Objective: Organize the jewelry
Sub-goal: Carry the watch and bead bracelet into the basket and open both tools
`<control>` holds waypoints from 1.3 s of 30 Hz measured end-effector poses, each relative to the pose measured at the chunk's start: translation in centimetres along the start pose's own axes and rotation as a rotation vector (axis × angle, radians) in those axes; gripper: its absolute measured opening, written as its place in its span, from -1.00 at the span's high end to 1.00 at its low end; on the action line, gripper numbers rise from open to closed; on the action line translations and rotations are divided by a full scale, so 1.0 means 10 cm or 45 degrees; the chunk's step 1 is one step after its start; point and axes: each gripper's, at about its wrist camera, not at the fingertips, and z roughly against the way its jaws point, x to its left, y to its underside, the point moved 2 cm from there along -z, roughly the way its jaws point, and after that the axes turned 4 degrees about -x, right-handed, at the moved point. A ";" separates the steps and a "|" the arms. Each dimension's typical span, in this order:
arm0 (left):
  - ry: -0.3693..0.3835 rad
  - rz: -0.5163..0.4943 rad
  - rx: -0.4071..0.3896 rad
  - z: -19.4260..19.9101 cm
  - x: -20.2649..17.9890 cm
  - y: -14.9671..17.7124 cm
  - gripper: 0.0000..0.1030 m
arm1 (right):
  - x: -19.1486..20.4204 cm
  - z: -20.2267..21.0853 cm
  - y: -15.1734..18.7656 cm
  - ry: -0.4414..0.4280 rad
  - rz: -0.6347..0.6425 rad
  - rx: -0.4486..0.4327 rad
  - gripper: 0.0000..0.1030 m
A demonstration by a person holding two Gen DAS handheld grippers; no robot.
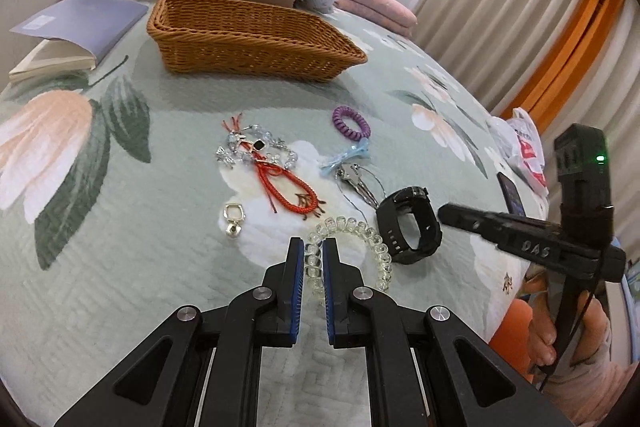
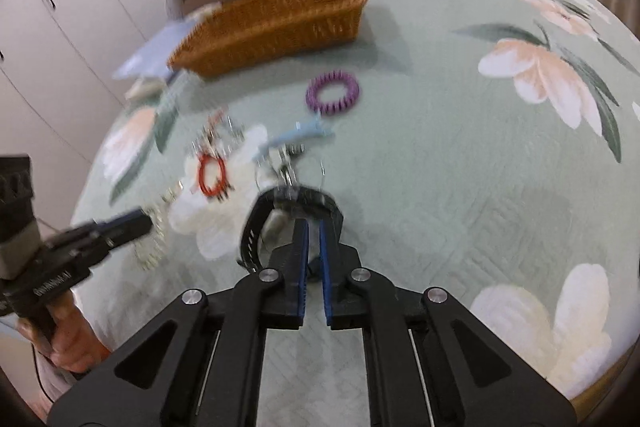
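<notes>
Floral green bedspread fills both my views, with curtains at the far right and stacked cushions beyond. On the bed I hold my left fingers pinched on a clear coil bracelet; its left end runs down between the blue pads, and the rest loops away to the right of the tips. Just right of that loop lies a black watch, and my right fingers are pressed together on its strap, which curves around and ahead of the tips in the right wrist view. Ahead of my left fingers lie a red cord bracelet tangled with a crystal bead piece, and a small silver bell charm ahead and to the left. Keys with a pale blue bow clip sit ahead to the right, a purple coil hair tie beyond them. Farther ahead stands a wicker basket, well apart from the jewelry, with a grey-blue book to its left.
</notes>
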 end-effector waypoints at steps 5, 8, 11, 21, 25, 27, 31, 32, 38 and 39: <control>0.023 -0.003 -0.010 0.02 0.03 0.01 0.82 | 0.00 -0.07 -0.03 -0.028 -0.021 0.050 0.86; 0.038 -0.015 -0.019 0.02 0.04 0.04 0.82 | -0.03 0.00 -0.08 -0.032 -0.045 0.033 0.79; 0.052 -0.021 -0.020 -0.01 0.05 0.07 0.81 | -0.05 0.02 -0.10 0.023 -0.024 0.045 0.31; 0.044 -0.012 -0.026 0.00 0.10 0.11 0.81 | 0.01 -0.34 -0.12 0.209 0.041 0.184 0.40; 0.048 -0.002 -0.024 -0.01 0.11 0.11 0.81 | 0.13 -0.49 -0.11 0.286 0.160 0.249 0.48; 0.048 -0.005 -0.022 -0.02 0.10 0.10 0.81 | 0.22 -0.54 -0.13 0.299 0.215 0.253 0.68; 0.044 -0.007 -0.023 0.00 0.08 0.10 0.81 | 0.27 -0.53 -0.15 0.276 0.251 0.222 0.76; 0.045 -0.003 -0.027 0.01 0.08 0.10 0.81 | 0.27 -0.50 -0.15 0.257 0.249 0.199 0.78; 0.065 0.024 -0.086 0.16 0.09 -0.06 0.81 | 0.30 -0.24 -0.17 0.141 0.235 0.066 0.80; 0.066 0.028 -0.093 0.18 0.10 -0.09 0.81 | 0.31 -0.23 -0.19 0.123 0.242 0.054 0.80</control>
